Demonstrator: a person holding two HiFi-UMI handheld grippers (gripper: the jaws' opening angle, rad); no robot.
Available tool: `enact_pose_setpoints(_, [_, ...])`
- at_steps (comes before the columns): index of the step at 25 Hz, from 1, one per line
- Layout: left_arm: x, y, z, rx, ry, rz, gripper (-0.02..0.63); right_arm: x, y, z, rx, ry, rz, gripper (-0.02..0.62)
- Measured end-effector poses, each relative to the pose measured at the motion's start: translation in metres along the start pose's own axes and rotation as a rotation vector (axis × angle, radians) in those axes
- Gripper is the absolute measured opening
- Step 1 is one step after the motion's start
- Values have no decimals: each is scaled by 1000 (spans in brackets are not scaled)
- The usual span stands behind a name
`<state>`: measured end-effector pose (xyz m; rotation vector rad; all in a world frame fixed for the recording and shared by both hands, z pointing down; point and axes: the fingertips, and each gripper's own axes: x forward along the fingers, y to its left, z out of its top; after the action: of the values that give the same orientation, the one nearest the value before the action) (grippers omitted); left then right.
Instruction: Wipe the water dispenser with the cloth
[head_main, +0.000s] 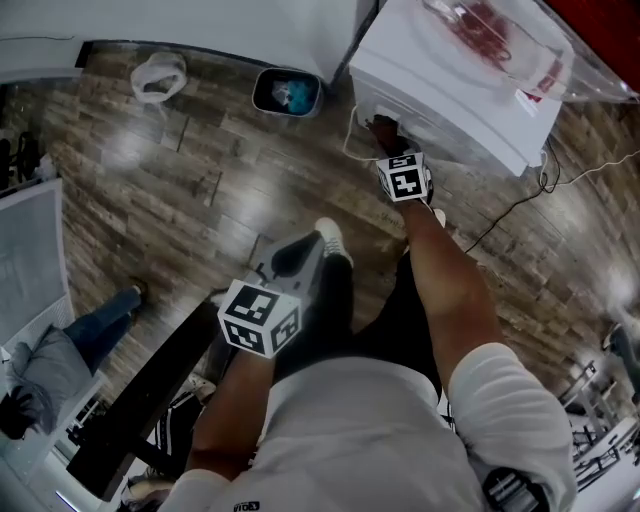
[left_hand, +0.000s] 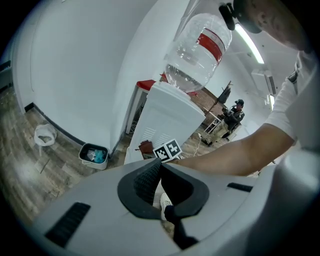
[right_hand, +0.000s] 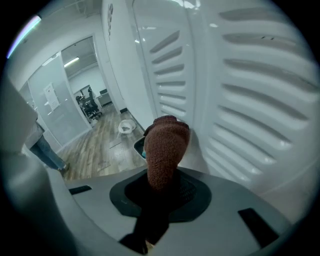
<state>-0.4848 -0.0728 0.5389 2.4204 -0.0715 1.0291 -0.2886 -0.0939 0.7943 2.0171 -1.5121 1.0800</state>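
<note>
The right gripper (right_hand: 160, 190) is clamped on a reddish-brown cloth (right_hand: 167, 145). The cloth stands up from between the jaws in the middle of the right gripper view. Its rounded top lies against the white side panel of the water dispenser (right_hand: 240, 100), just left of the slanted vent slots that fill the right half of that frame. In the head view the same gripper (head_main: 386, 135) sits at upper centre, at the end of an outstretched bare arm. There the cloth (head_main: 382, 126) is a dark patch touching the lower left edge of the dispenser (head_main: 450, 90).

The left gripper (left_hand: 160, 167) has its jaws together at the tips with nothing caught between them. A white shoe (left_hand: 164, 201) shows through the gap below the tips. In the head view it (head_main: 292, 258) hangs low at centre left, well apart from the dispenser.

In the left gripper view the dispenser (left_hand: 165, 115) stands in the middle of the frame. A clear bottle (left_hand: 200, 50) with a red label is upended on top of it.

A small bin (head_main: 287, 92) with blue contents stands on the wooden floor (head_main: 200, 180) near the wall, just left of the dispenser. A white bag (head_main: 158, 75) lies further left.
</note>
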Motion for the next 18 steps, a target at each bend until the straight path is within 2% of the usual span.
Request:
enact_pose_setpoints(8, [13,-19,-2,62,43,-40,-11,-38,-35,-38,27,13,-55,71])
enact_pose_setpoints(14, [24,-45,5,32,29,-67,-11,-71,-60,-70,72,20,-83,71])
enact_pose_setpoints(18, [32,-67,13,46,10,-65,-11,-91,-76,-84,74,22,-83,71])
